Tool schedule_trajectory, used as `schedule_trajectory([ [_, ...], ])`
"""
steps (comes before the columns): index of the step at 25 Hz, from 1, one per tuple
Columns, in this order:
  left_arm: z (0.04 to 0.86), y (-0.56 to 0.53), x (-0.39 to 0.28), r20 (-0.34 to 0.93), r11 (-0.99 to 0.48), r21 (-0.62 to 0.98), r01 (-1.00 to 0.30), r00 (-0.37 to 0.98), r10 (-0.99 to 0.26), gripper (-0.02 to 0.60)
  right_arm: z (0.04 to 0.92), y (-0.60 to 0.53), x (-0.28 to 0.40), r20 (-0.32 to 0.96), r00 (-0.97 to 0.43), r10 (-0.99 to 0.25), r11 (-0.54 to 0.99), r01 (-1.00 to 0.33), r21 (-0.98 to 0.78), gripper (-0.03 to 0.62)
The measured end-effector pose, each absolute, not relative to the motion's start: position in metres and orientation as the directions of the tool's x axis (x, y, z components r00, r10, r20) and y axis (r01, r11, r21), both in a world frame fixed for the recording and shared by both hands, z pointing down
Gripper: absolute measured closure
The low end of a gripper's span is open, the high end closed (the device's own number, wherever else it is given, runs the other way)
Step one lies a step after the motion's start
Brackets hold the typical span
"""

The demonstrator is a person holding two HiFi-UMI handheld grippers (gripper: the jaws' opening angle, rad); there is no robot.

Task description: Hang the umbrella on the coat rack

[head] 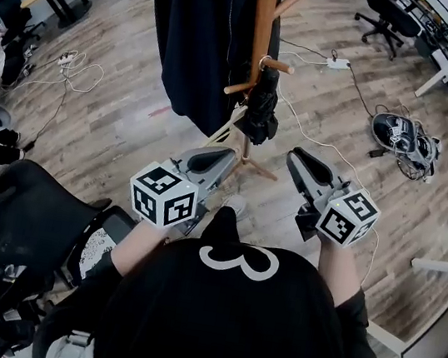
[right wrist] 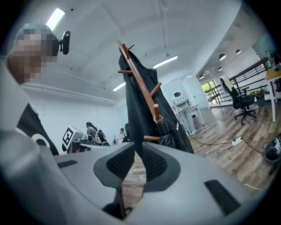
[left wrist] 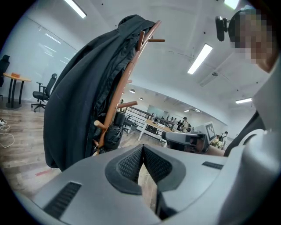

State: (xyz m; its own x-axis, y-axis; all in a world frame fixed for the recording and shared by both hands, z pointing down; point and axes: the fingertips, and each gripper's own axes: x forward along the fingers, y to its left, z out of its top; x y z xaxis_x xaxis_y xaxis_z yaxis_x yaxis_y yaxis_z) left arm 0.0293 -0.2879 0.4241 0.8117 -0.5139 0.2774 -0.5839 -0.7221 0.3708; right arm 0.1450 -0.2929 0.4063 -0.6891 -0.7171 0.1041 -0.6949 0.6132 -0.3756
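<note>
On a coat rack (head: 266, 4) peg, umbrella (head: 260, 108) vertical, handle end up.

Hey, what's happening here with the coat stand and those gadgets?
A person holds a two-jaw gripper in each hand, facing a wooden coat rack. A folded black umbrella hangs from one of its pegs, beside a dark coat. The left gripper and right gripper are both clear of it and hold nothing.

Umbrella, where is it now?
In the head view's upper middle, the umbrella hangs from a peg on the coat rack, just right of the dark coat.
</note>
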Motion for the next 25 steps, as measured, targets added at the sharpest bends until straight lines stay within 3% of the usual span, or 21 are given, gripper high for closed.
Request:
schedule_trajectory([
  [2, 0.419, -0.274, 0.036, 0.265, -0.736, 0.364, -0.57, 0.822, -0.505, 0.566, 0.402, -0.274, 0.143, 0.091, -0.704, -0.705, 0.627, -0.677, -0.385, 0.546],
  [8, 0.404, -0.239, 0.053, 0.233, -0.774, 0.338, -0.535, 0.844, -0.482, 0.566, 0.391, -0.223, 0.134, 0.069, -0.763, -0.643, 0.688, -0.614, -0.387, 0.562],
  [25, 0.398, -0.225, 0.077, 0.222, -0.813, 0.326, -0.482, 0.875, -0.43, 0.566, 0.403, -0.207, 0.136, 0.107, -0.768, -0.632, 0.688, -0.619, -0.379, 0.568],
])
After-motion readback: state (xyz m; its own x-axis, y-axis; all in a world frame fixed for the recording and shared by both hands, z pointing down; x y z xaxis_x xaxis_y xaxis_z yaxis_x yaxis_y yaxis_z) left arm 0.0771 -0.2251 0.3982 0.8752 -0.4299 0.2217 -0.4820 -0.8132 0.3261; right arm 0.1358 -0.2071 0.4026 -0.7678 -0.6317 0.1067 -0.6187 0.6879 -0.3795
